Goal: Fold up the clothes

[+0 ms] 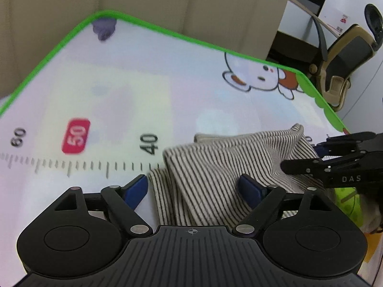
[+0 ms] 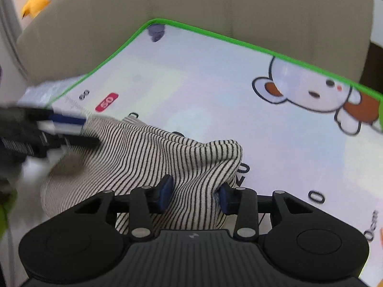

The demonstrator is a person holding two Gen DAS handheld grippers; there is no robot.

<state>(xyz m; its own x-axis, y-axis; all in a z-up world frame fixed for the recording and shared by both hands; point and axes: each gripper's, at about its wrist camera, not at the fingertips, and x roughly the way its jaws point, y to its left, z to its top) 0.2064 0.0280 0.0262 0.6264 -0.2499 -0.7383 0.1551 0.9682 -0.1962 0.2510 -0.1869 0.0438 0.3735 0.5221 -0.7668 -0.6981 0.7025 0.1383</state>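
Numerals "60", "50", "40" are printed on the mat (image 1: 143,76); "DAS" is marked on the right gripper (image 1: 299,157), whose jaws are closed on the striped cloth (image 2: 148,153); the left gripper (image 1: 194,189) is held wide open around it.

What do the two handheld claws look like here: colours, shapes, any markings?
Both are matte black. The left claw and right claw each have a ribbed central body, two rounded side housings, silver pivot pins and blue finger pads. Seen from the left wrist, the right one bears white letters "DAS". No cables or sleeves show.

free: mat (image 1: 119,83) beyond cloth | blocked: sofa (image 1: 167,0) behind
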